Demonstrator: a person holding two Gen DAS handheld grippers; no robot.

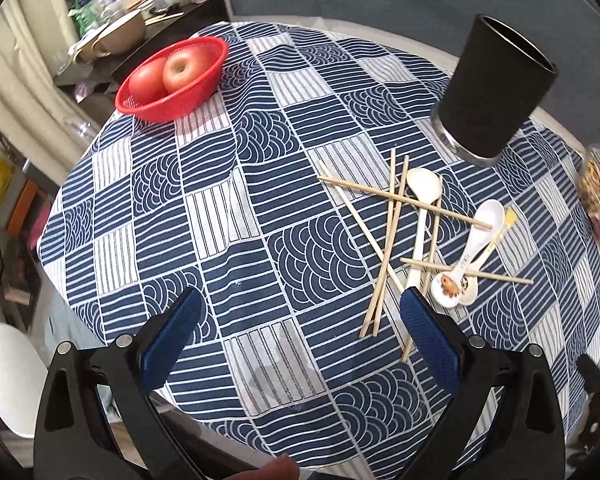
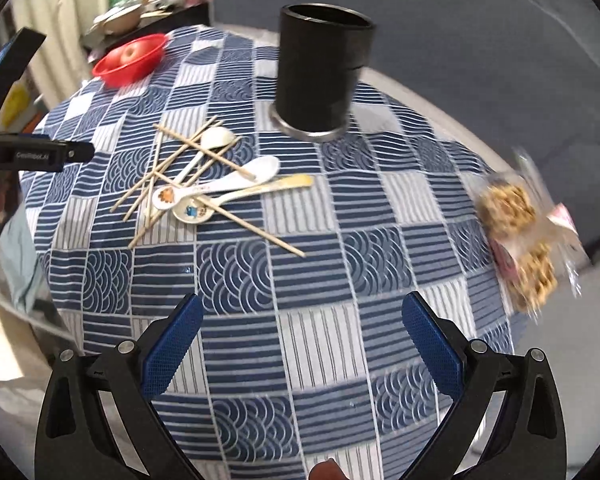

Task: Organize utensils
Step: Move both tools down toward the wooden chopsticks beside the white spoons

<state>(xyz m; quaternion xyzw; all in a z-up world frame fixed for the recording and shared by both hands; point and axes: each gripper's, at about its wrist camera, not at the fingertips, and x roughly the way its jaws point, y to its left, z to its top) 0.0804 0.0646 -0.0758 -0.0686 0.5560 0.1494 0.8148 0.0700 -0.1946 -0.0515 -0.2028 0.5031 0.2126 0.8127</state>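
Item: tangled pale wooden chopsticks [image 1: 384, 240] and white ceramic spoons [image 1: 466, 260], heaped near the counter's right edge, just beside the tall black cylindrical holder [image 1: 492, 88]. Left gripper [image 1: 300, 340] and right gripper [image 2: 302, 340]: jaws held wide, nothing gripped. Step judged: first pick not yet begun. Next required: one utensil isolated and lifted into the holder.

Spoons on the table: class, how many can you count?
3. A plain white spoon lies under the chopsticks; a cartoon-printed white spoon sits beside it; a yellow-handled cartoon spoon lies nearest the camera. Chopsticks cross them, so one could be hidden.
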